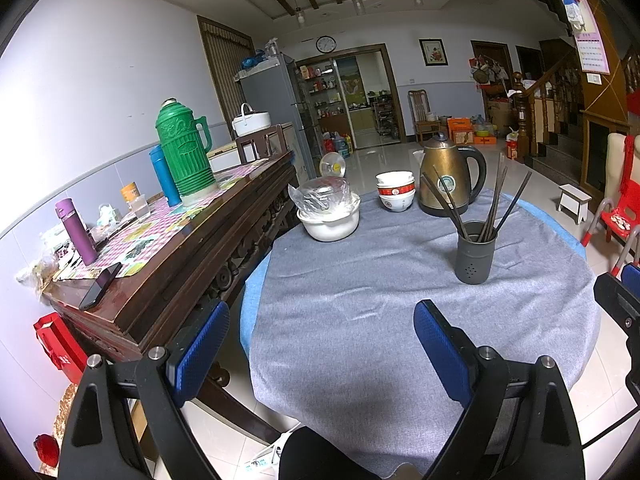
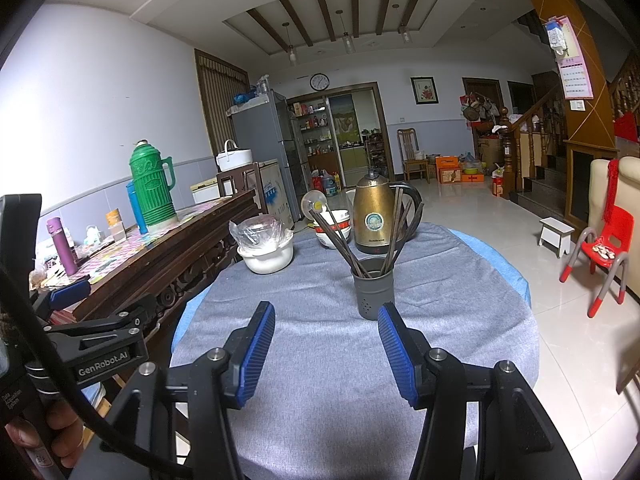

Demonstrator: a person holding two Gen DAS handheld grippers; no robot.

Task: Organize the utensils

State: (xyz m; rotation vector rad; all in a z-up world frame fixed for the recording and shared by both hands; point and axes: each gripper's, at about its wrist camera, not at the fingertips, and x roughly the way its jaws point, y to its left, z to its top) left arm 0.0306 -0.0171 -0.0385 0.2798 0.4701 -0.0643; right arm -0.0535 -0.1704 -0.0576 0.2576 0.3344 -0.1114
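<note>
A dark grey utensil holder (image 1: 475,254) stands upright on the round table's grey cloth (image 1: 360,300), with several dark chopsticks (image 1: 496,200) fanned out inside it. It also shows in the right wrist view (image 2: 373,293) with its chopsticks (image 2: 340,240). My left gripper (image 1: 322,312) is open and empty, over the near part of the table, left of the holder. My right gripper (image 2: 326,316) is open and empty, just short of the holder; its right fingertip (image 2: 386,314) is near the holder's base.
Behind the holder stand a gold kettle (image 1: 450,174), stacked white bowls (image 1: 395,190) and a white pot with plastic wrap (image 1: 328,212). A dark wooden sideboard (image 1: 168,264) with a green thermos (image 1: 184,152) flanks the table's left. A red chair (image 2: 604,252) stands right.
</note>
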